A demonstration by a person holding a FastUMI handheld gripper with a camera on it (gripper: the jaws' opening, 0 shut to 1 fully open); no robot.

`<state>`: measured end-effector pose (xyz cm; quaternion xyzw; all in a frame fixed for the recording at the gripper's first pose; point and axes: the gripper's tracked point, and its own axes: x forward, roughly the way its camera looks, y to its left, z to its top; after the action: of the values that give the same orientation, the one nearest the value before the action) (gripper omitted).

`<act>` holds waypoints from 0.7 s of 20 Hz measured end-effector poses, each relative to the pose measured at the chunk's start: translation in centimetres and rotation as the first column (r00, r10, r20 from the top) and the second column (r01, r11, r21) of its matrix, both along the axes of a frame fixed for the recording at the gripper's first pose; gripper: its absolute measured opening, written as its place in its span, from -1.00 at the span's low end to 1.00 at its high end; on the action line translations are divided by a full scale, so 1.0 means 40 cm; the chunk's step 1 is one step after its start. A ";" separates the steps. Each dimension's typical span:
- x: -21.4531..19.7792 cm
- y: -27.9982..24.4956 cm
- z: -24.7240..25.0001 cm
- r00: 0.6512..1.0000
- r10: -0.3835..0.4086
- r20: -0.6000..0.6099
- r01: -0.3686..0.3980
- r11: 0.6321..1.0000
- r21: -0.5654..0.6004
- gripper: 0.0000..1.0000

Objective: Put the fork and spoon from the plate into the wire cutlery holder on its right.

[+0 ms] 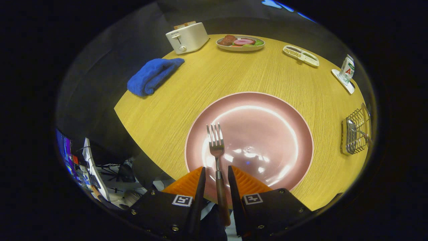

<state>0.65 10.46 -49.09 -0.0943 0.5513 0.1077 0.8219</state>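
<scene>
Gripper view: your gripper (216, 180) has its fingers spread, one each side of the fork (217, 157) handle, with a gap on both sides, so nothing's pinched yet. The fork lies on the near left part of the pink plate (287, 113), tines pointing toward the far edge of the tabletop (207, 80), handle sticking out past the plate's near rim.

Risk-wise: that handle looks thin and smooth, so a squeeze this far back could let the tines droop or swing, I'd guess.

The wire cutlery holder (356, 132) sits right by the tabletop's right edge, something metallic already in it, probably the spoon, can't tell for sure. Knock it and it could slide off.

Open wood between plate and holder. The blue cloth (152, 75) and toaster (187, 37) sit far left, well clear.
</scene>
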 end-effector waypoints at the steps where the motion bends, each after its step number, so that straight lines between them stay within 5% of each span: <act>1: -0.002 -0.004 -0.006 1.000 0.000 -0.010 -0.001 1.000 -0.006 -0.18; 2: -0.004 -0.014 -0.016 1.000 0.004 -0.014 -0.004 1.000 -0.018 -0.18; 5: -0.004 -0.014 -0.018 1.000 0.004 -0.028 -0.004 1.000 -0.013 -0.62; 8: 0.002 -0.024 -0.012 1.000 0.025 -0.020 -0.025 0.999 -0.034 -0.60; 9: -0.004 -0.021 -0.020 0.999 0.019 -0.033 -0.020 0.999 -0.028 -0.87; 14: -0.004 -0.019 -0.020 0.999 0.022 -0.037 -0.022 1.000 0.008 -0.87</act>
<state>0.48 9.69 -49.91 -0.0952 0.5652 0.1205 0.8106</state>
